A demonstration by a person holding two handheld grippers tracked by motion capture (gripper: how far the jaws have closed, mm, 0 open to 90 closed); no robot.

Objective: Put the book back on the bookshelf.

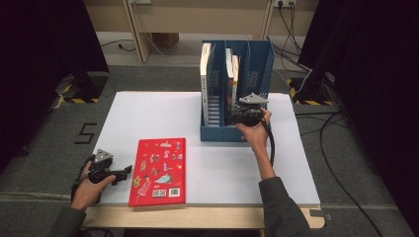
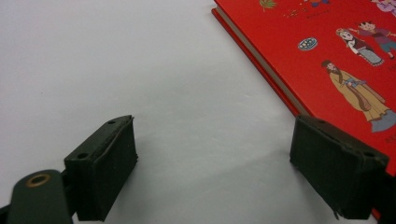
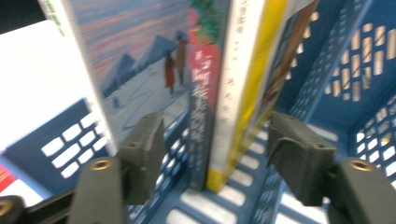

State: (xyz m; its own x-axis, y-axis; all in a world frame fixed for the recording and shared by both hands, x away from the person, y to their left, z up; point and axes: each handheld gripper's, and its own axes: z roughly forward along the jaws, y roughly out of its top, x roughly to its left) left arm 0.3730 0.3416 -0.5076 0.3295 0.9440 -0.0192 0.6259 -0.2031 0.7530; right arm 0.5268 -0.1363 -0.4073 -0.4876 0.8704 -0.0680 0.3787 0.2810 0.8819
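Observation:
A blue file rack (image 1: 237, 133) stands at the back of the white table (image 1: 207, 111), with upright books (image 1: 232, 74) in its slots. At the rack's front, my right gripper (image 1: 237, 109) is open. In the right gripper view the jaws of the right gripper (image 3: 219, 158) stand on either side of a book with a snowy cover (image 3: 130, 60) and a yellow-edged book (image 3: 243, 84), with a gap at each pad. A red picture book (image 1: 158, 170) lies flat at the front left. My left gripper (image 1: 126, 171) rests open just left of it. The red book's edge (image 2: 327, 51) is close to one pad.
Another book (image 1: 205, 69) stands in the rack's leftmost slot. The rack's perforated blue walls (image 3: 364, 70) close in around the right jaws. Bare white tabletop (image 2: 116, 60) lies ahead of the left gripper (image 2: 215, 158). Cables (image 1: 336, 148) trail on the floor to the right of the table.

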